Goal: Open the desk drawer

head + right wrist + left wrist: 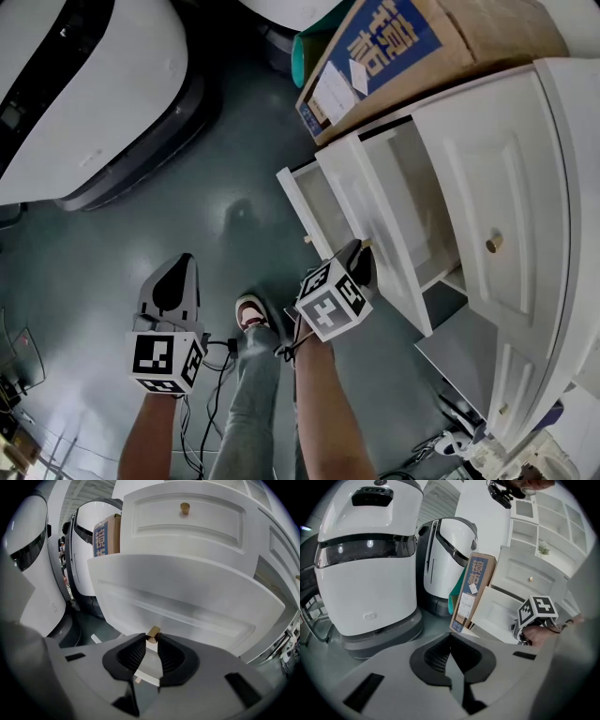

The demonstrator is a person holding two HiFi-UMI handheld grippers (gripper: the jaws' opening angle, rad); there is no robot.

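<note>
Partly out of the white desk point(525, 169) at right, the drawer point(380, 225) hangs on a very small hold. The right gripper point(151, 641) pinches only the brass knob point(153, 633) at the middle of the drawer front, with just the tips of its ribbed pads on it. That looks the likeliest point of failure. The knob is short and round, and a pull that drifts sideways or downward, instead of straight out to the left, could let the pads slide off. A second risk lies in the travel itself: drawn too far, the drawer could tip or leave its runners. The left gripper point(452, 654) offers no backup, its jaws pressed together on nothing as it hovers well apart from the desk over the dark floor point(234, 187). Room to pull is limited. The person's shoe point(250, 312) and leg stand near the drawer front, and loose cables point(214, 394) trail on the floor beside them. Another white front point(302, 211) with its own small knob juts out just left of the drawer, apparently lower down. A cardboard box point(412, 47) leans at the desk's far side, close to the drawer's far edge, and big white machines point(84, 94) fill the far left. A closed drawer point(187, 527) sits above the open one.
</note>
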